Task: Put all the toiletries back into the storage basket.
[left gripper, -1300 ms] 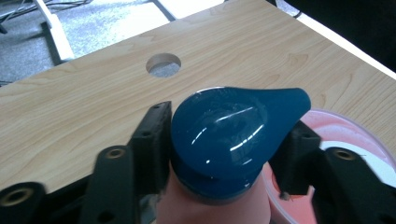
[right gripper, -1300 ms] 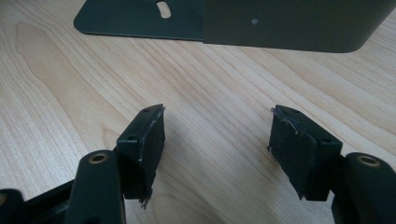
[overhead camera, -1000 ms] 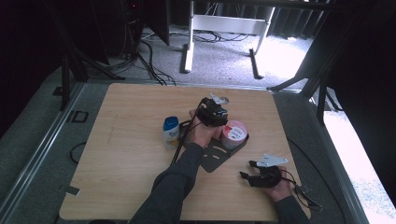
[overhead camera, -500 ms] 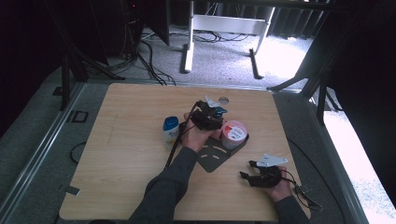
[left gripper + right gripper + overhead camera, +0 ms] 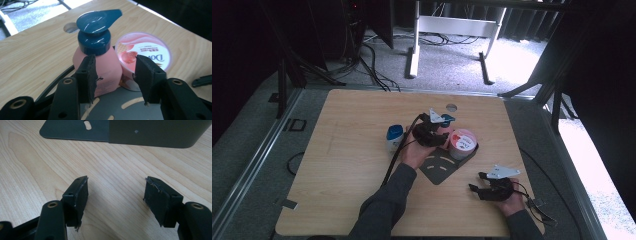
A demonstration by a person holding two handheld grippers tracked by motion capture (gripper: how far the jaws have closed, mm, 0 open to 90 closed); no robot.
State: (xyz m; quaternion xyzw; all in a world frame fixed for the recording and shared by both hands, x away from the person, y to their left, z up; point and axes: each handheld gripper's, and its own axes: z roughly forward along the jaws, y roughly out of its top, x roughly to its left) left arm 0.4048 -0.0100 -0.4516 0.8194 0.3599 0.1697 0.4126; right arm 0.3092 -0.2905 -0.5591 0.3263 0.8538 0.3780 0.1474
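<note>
Left gripper (image 5: 115, 75) jaws have just been closing around the pink pump bottle (image 5: 100, 65), left pad at its side, right pad apart from it beside the ice-cream tub (image 5: 145, 53); bottle stands on the dark metal tray (image 5: 439, 170), touching the tub. Best to centre on the bottle body below the blue pump head (image 5: 96, 21), keeping the right pad clear of the tub. Right gripper (image 5: 116, 195) rests open over bare table (image 5: 347, 150).

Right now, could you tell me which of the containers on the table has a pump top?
The pink bottle between the left gripper's jaws: it has a dark blue pump head, whereas the pink tub beside it and the white-and-blue container have none.
</note>
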